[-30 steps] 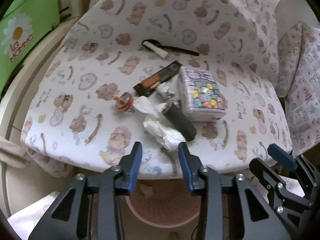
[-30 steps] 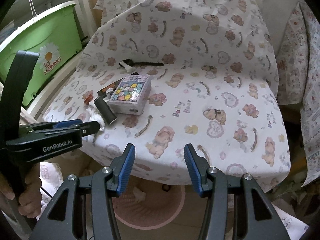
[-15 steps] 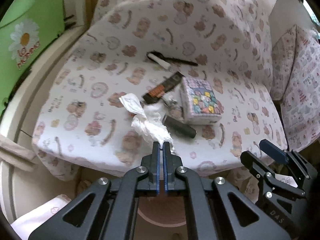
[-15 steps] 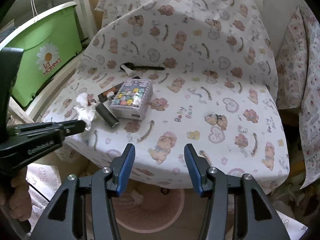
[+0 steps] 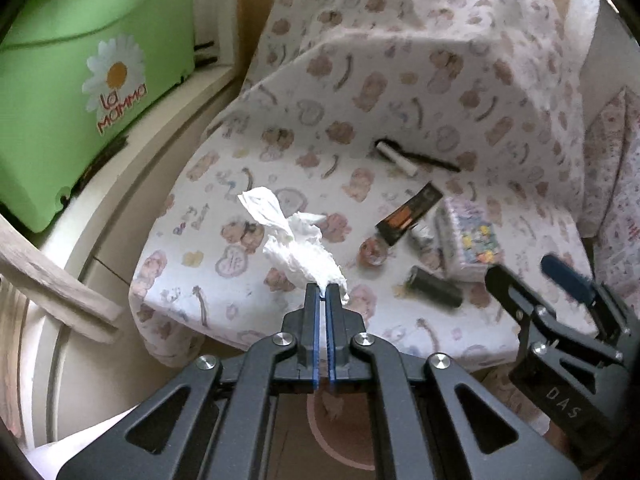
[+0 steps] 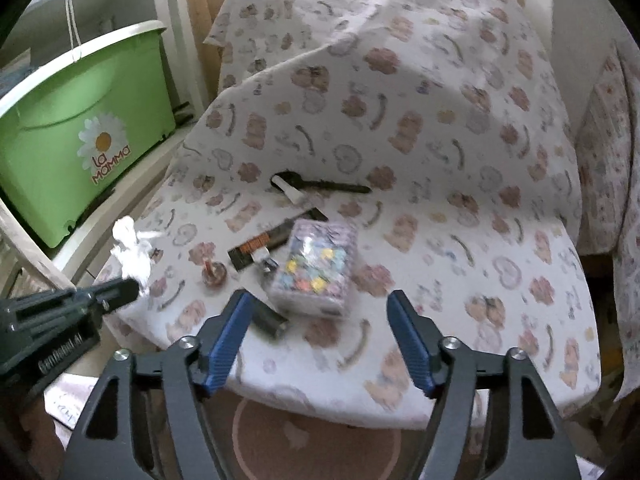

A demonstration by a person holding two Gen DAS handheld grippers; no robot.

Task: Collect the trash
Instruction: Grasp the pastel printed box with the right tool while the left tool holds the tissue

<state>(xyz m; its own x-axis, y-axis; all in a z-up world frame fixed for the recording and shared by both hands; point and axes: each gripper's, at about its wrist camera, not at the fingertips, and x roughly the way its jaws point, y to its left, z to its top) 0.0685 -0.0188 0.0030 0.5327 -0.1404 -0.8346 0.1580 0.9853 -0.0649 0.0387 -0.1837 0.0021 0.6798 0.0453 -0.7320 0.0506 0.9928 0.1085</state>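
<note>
My left gripper is shut on a crumpled white tissue and holds it in the air over the front left of the cloth-covered chair seat; the tissue also shows in the right wrist view. My right gripper is open and empty at the seat's front edge, just short of a dark cylinder and a colourful tissue pack. On the seat also lie a black and orange wrapper, a small reddish cap and a black spoon with a white roll.
A green "la mamma" bin stands on a shelf at the left. A pink round bin sits on the floor under the seat's front edge. More patterned cloth hangs at the right.
My left gripper shut on the tissue, lifted it off the seat and carried it to the left. My right gripper moved in closer to the pack and cylinder, still open.
</note>
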